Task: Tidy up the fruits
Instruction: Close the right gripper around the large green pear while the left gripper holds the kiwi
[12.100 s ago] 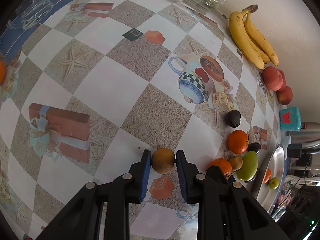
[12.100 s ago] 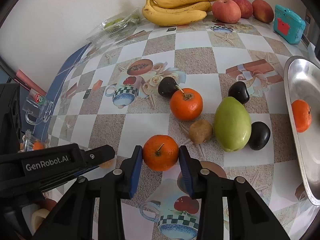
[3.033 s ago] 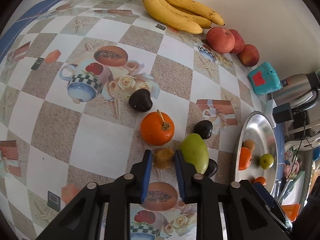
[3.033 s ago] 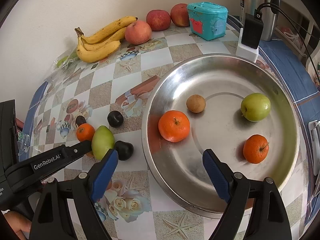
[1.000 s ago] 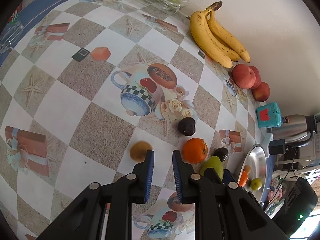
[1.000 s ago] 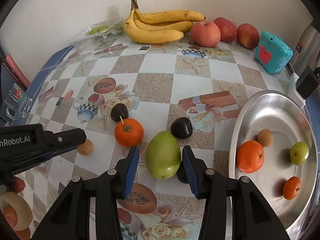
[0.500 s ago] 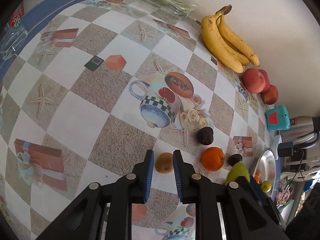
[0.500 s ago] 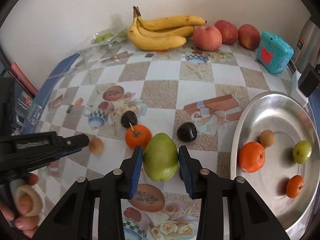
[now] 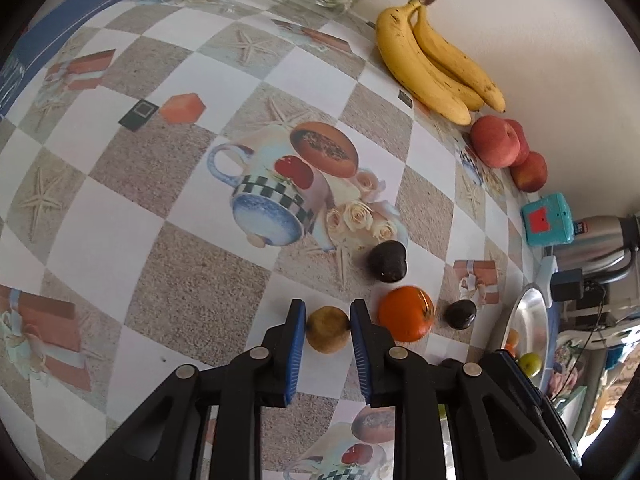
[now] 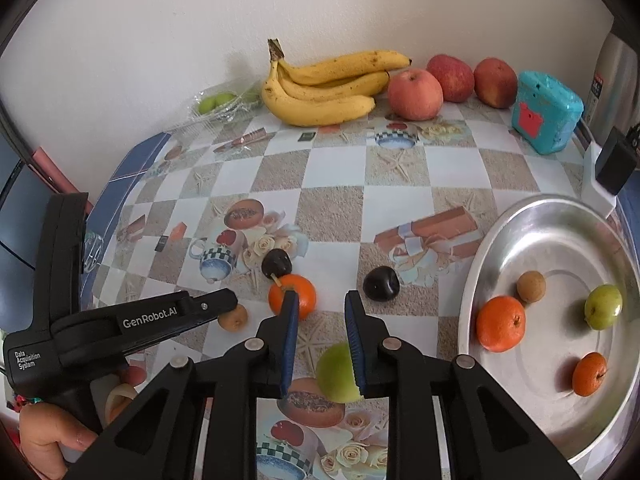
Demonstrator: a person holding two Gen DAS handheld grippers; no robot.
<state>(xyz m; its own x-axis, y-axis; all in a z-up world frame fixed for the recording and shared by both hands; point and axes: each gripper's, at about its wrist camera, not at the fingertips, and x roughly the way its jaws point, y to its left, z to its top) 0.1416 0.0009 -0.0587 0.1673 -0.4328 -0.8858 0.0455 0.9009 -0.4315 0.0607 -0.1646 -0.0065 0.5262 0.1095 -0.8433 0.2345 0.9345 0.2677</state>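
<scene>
The right hand-held gripper [image 10: 321,320] has just been closing, and its jaws stand narrow; the green fruit [image 10: 337,374] lies low beside the right finger, not clearly pinched. On the tabletop [image 10: 332,208] sit an orange [image 10: 298,294] and two dark plums [image 10: 381,277]. The metal tray [image 10: 560,216] holds four fruits.
</scene>
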